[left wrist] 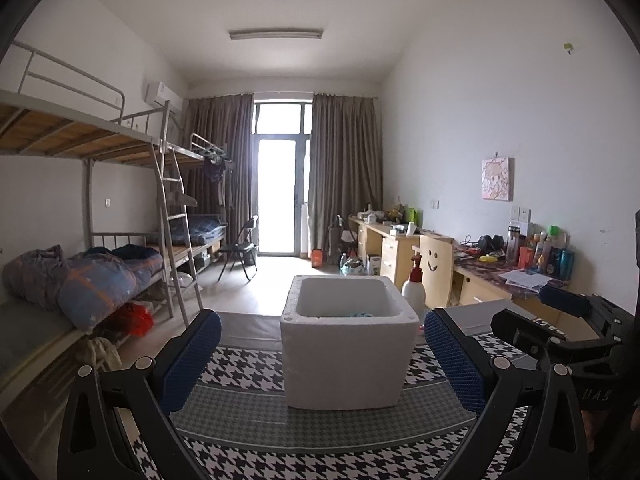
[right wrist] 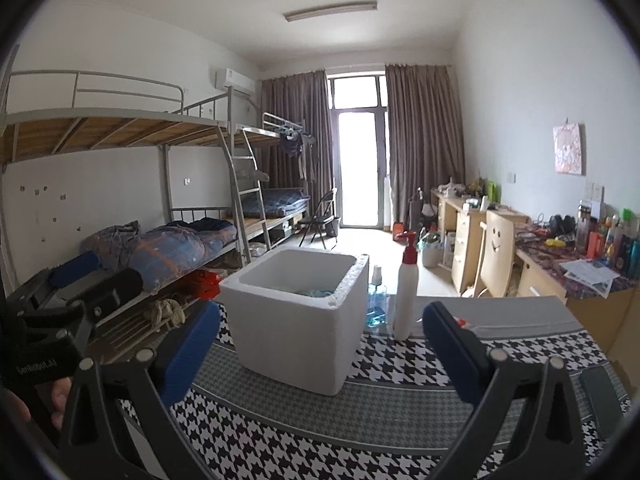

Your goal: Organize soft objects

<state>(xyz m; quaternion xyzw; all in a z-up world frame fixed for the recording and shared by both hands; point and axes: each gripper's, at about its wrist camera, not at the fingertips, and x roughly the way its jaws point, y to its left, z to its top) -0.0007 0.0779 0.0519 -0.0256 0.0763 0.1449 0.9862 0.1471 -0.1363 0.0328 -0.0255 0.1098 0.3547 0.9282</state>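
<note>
Left wrist view first, reading from the left: a metal-framed bunk bed (left wrist: 100, 152) with a crumpled blue and orange quilt (left wrist: 92, 280) lines the wall, well apart from the work surface. Nearer, the left gripper (left wrist: 322, 360) has its blue-padded jaws spread wide with nothing between them, pointing straight at the white square foam box (left wrist: 348, 360). That box stands upright on the black-and-white houndstooth tablecloth (left wrist: 248, 360). Over its rim a scrap of blue soft material (left wrist: 362, 314) shows at the bottom, so at least one soft object seems already stowed; how many I cannot tell. Just behind the box's right corner stands a white pump bottle with a red top (left wrist: 414, 288), and further right the right gripper (left wrist: 560, 320) appears from the side.

From the right wrist view, the right gripper (right wrist: 320, 356) likewise holds its jaws fully apart and empty, with the box ahead and slightly left and a small clear bottle of blue liquid (right wrist: 377, 300) beyond it.

No loose soft item lies on the cloth in either view, so the sorting looks largely done, or the next item is out of frame.
</note>
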